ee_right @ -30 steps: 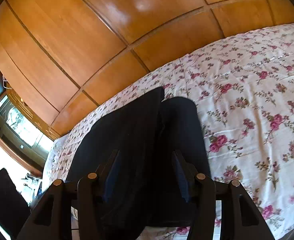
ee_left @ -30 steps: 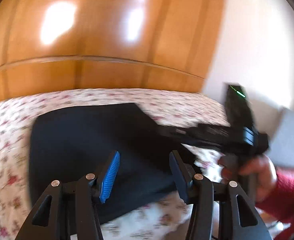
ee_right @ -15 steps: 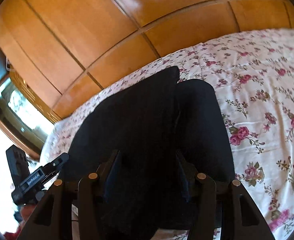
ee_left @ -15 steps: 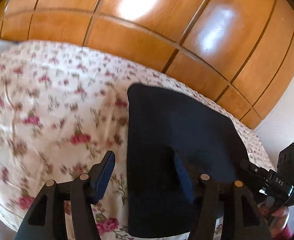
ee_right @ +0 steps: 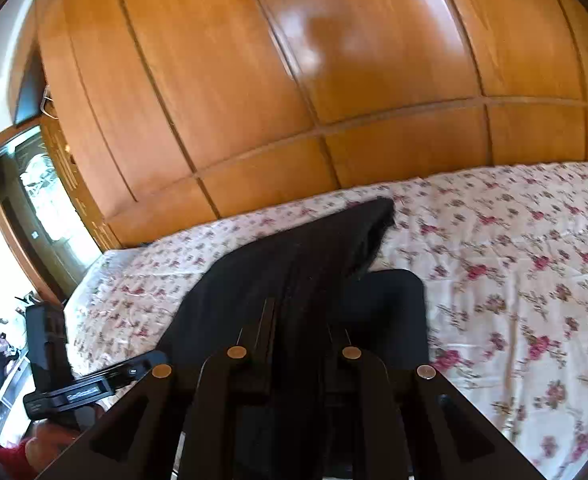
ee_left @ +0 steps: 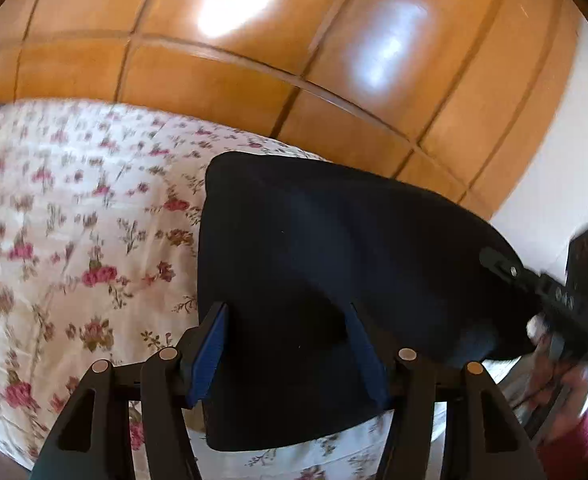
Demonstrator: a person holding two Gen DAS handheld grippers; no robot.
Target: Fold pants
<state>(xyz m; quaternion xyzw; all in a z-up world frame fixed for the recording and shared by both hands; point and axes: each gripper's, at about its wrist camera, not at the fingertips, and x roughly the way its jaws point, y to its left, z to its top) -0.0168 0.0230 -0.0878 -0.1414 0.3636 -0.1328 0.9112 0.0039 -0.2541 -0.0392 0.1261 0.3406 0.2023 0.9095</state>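
Note:
Dark navy pants [ee_left: 333,264] lie folded on the floral bedspread [ee_left: 74,240] near its front edge. My left gripper [ee_left: 286,340] hovers open just above their near end, blue pads wide apart, holding nothing. In the right wrist view the pants [ee_right: 301,264] have one edge lifted off the bed. My right gripper [ee_right: 297,332] is shut on that edge, fingers close together with cloth between them. The right gripper also shows at the right of the left wrist view [ee_left: 533,284], at the pants' right end. The left gripper shows at lower left of the right wrist view [ee_right: 94,384].
Glossy wooden wardrobe doors [ee_right: 333,80] stand behind the bed. The bedspread [ee_right: 533,260] stretches away to the right. A doorway with a glass panel [ee_right: 42,200] is at far left. A white wall [ee_left: 565,160] is beside the bed's end.
My right gripper has closed on the pants' edge and raised it. My left gripper has shifted so that both open pads now sit over the pants' near end.

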